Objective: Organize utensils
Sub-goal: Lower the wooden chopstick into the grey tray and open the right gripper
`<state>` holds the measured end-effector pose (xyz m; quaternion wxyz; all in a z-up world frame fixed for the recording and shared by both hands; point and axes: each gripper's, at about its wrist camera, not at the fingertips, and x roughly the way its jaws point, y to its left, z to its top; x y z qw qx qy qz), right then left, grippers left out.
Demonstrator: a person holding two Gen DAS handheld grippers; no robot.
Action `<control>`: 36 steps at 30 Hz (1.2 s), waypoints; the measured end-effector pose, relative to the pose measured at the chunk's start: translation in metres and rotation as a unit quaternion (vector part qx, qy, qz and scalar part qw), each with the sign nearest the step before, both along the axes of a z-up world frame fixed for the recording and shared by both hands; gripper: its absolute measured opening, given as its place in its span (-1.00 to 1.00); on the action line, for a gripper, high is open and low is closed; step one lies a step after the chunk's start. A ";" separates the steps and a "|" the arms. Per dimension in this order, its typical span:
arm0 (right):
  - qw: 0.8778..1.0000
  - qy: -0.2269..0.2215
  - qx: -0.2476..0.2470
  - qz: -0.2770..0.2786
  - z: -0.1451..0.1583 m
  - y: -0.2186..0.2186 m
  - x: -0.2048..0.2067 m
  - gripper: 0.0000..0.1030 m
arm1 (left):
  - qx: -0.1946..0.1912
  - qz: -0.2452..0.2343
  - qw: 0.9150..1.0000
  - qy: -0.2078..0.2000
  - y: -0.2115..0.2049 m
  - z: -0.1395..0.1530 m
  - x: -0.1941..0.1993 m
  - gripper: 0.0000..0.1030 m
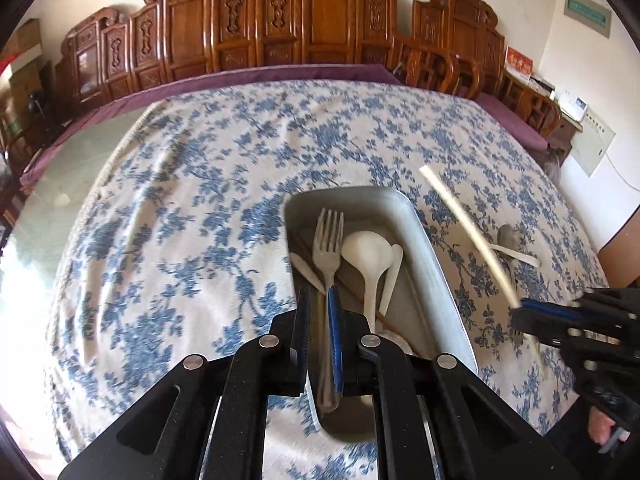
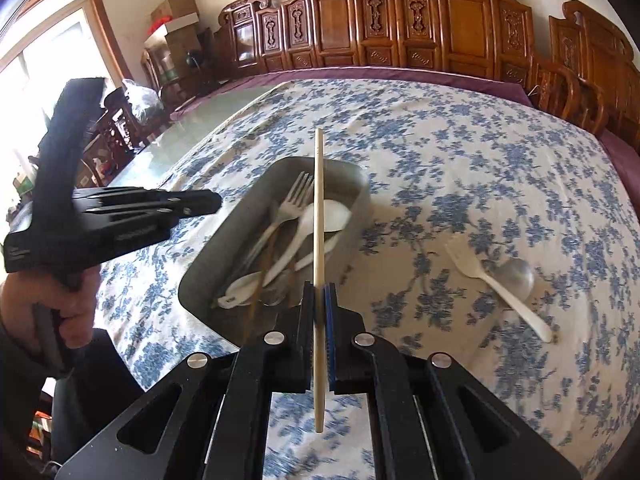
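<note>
A grey metal tray (image 1: pixel 424 236) (image 2: pixel 224 240) on the floral tablecloth holds a metal fork (image 1: pixel 329 236) (image 2: pixel 294 196), white plastic spoons (image 1: pixel 370 256) (image 2: pixel 332 216) and brown chopsticks. My right gripper (image 2: pixel 319 292) (image 1: pixel 520 312) is shut on a pale wooden chopstick (image 2: pixel 319 208) (image 1: pixel 468 232) and holds it in the air by the tray's right side. My left gripper (image 1: pixel 320 296) (image 2: pixel 212 202) is over the tray's near end, jaws nearly together with a narrow gap; the fork's handle shows through the gap. A white plastic fork (image 2: pixel 492 280) and a metal spoon (image 2: pixel 516 276) (image 1: pixel 510 238) lie on the cloth to the right.
The table (image 1: pixel 180 208) carries a blue-flowered cloth, with bare glass (image 1: pixel 52 184) at its left side. Carved wooden chairs (image 1: pixel 280 24) line the far edge. Boxes (image 2: pixel 176 12) stand by the window at the far left.
</note>
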<state>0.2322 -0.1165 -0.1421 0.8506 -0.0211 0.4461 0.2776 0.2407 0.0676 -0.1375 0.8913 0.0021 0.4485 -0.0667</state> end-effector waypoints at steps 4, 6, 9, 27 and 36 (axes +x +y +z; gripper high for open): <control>1.000 0.010 0.003 0.004 -0.004 0.022 0.008 -0.88 | 0.003 0.001 1.000 -0.014 0.011 0.013 -0.013 -0.85; 1.000 0.013 0.000 0.007 -0.006 0.033 0.013 -0.88 | 0.004 0.002 1.000 -0.020 0.017 0.019 -0.018 -0.85; 1.000 0.022 -0.005 0.007 -0.013 0.048 0.021 -0.88 | 0.000 0.008 1.000 -0.030 0.028 0.031 -0.025 -0.85; 0.999 0.037 0.001 0.011 -0.038 0.067 0.038 -0.84 | -0.001 0.016 0.999 -0.040 0.045 0.040 -0.037 -0.85; 1.000 -0.010 0.000 0.012 -0.008 0.000 0.029 -0.84 | -0.013 -0.002 0.999 -0.039 0.017 0.036 -0.037 -0.76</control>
